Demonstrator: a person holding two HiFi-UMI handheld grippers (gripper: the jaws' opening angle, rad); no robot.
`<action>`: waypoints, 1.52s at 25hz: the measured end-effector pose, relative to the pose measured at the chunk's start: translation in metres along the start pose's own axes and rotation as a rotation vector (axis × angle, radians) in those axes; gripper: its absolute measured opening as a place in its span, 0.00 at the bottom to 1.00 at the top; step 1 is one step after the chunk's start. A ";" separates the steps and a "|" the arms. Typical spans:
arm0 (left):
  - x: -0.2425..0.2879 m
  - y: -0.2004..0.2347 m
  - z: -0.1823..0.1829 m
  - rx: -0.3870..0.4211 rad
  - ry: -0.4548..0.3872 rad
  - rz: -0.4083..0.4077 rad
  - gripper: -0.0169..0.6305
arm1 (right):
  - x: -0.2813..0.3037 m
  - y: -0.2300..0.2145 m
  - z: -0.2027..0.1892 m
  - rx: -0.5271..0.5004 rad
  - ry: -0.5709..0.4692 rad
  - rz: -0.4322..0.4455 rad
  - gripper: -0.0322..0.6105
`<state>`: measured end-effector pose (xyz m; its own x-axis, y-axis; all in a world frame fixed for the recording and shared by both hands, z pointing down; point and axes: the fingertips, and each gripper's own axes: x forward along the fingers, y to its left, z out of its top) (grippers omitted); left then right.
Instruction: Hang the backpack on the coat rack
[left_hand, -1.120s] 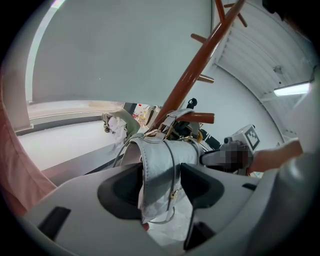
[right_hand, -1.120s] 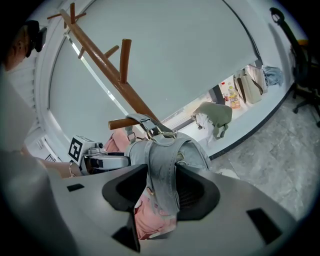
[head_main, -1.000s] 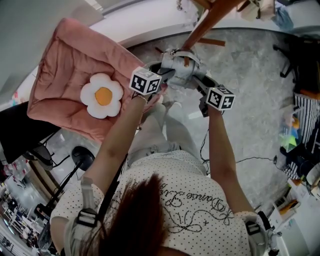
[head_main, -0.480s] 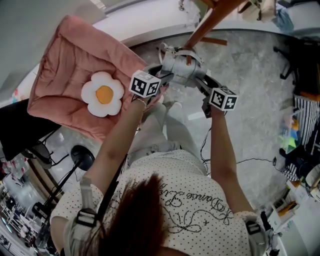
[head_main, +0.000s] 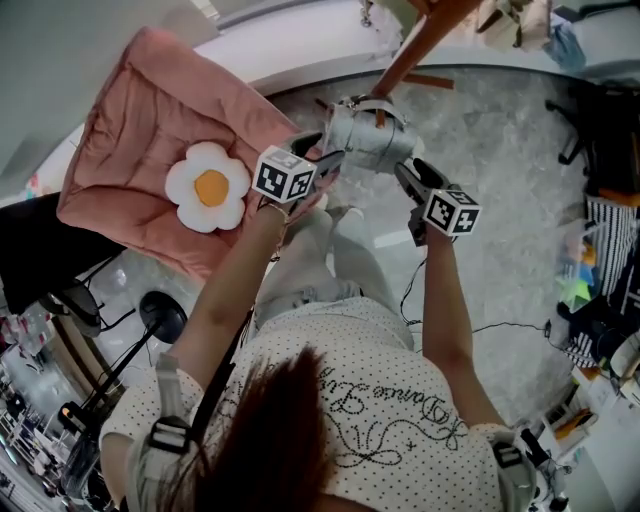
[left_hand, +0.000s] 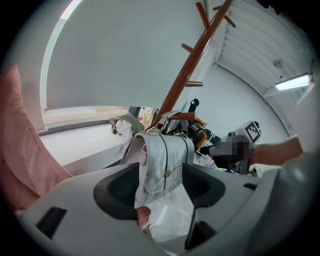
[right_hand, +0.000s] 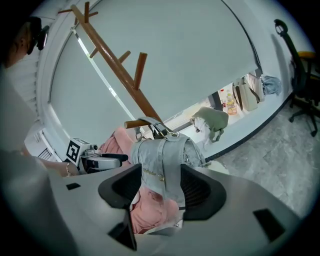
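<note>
Once opened, hand-held grippers (left_hand: 161, 169) (right_hand: 160, 170) astride backpack (head_main: 362, 138).

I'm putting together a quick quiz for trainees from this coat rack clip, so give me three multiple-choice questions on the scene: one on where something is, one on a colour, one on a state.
1. Where is the backpack?
A) on the floor
B) on a low peg of the wooden coat rack
C) on the window ledge

2. What colour is the centre of the flower on the pink cushion?
A) yellow-orange
B) blue
C) black

3. In what state are the upper pegs, above the backpack?
A) bare
B) hung with coats
C) wrapped in cloth

Answers:
1 B, since both gripper views show its top straps looped over that peg.
2 A, since the head view shows white petals round a yellow-orange middle.
3 A, since both gripper views show nothing hanging from them.
</note>
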<state>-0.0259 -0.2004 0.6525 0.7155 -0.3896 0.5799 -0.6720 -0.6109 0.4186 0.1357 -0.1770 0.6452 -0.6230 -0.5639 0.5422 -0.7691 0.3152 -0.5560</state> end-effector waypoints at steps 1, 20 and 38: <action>-0.004 -0.002 0.002 0.007 -0.006 0.006 0.42 | -0.003 0.003 0.001 -0.011 -0.005 -0.001 0.44; -0.081 -0.056 0.101 0.223 -0.292 0.090 0.20 | -0.067 0.078 0.084 -0.219 -0.258 0.004 0.26; -0.186 -0.114 0.203 0.367 -0.592 0.178 0.09 | -0.189 0.198 0.191 -0.434 -0.677 0.077 0.10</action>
<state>-0.0441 -0.1984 0.3552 0.6547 -0.7495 0.0977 -0.7548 -0.6553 0.0310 0.1288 -0.1541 0.3121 -0.5622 -0.8245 -0.0643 -0.8007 0.5622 -0.2068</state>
